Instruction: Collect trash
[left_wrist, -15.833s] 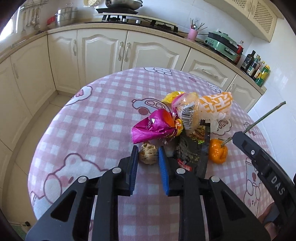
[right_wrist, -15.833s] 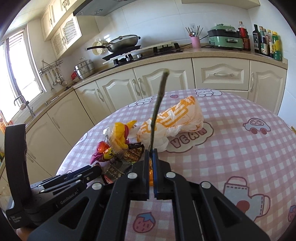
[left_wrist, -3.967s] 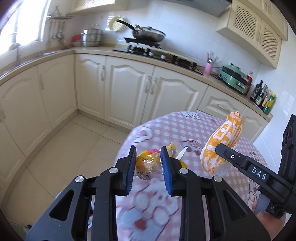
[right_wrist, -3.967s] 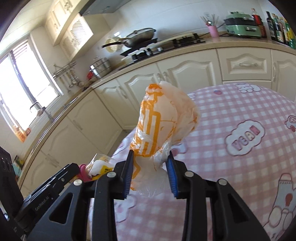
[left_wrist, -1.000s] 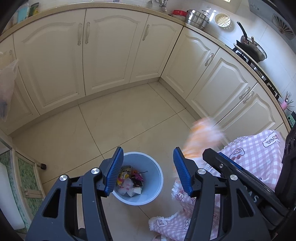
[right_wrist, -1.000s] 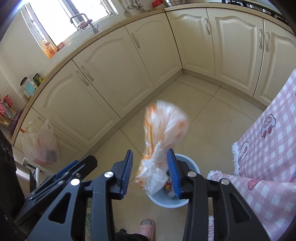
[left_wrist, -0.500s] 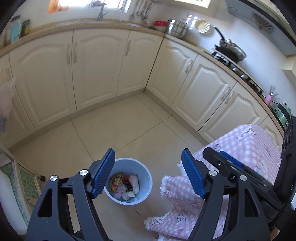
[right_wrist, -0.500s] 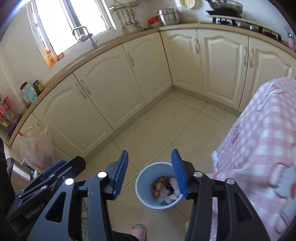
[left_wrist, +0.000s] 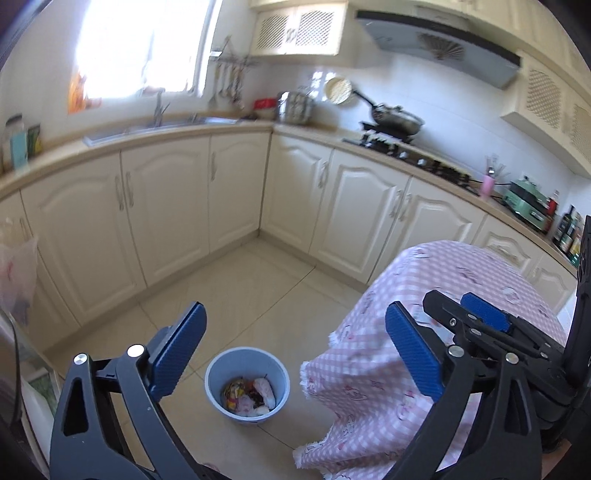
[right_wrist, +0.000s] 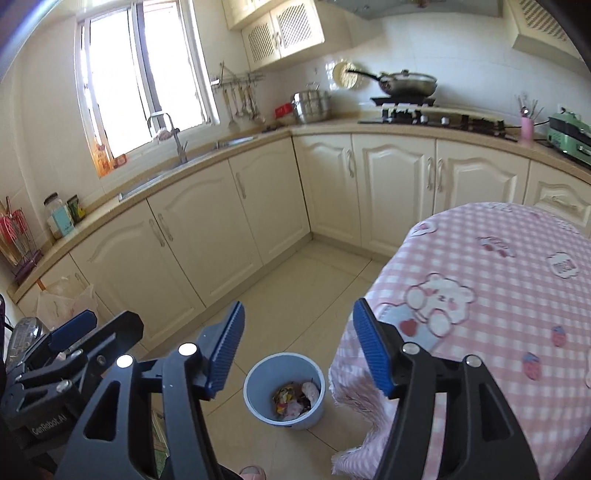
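Note:
A light blue trash bin (left_wrist: 247, 386) stands on the tiled floor beside the table; it also shows in the right wrist view (right_wrist: 284, 389). Wrappers and a white bag (left_wrist: 249, 397) lie inside it, also seen in the right wrist view (right_wrist: 295, 400). My left gripper (left_wrist: 295, 354) is wide open and empty, held above the bin. My right gripper (right_wrist: 299, 350) is wide open and empty, also above the bin. The right gripper shows at the right of the left wrist view (left_wrist: 484, 317); the left one shows at the lower left of the right wrist view (right_wrist: 74, 328).
A round table with a pink checked cloth (right_wrist: 498, 295) stands right of the bin, its edge hanging close to it. Cream cabinets (right_wrist: 229, 236) line the back walls. A plastic bag (right_wrist: 66, 299) hangs at the left. A foot in a slipper (right_wrist: 253, 472) is below.
Both views have tilted up from the floor toward the kitchen. The orange and white bag left my right gripper a second ago and lies in the bin. Both grippers have opened wider.

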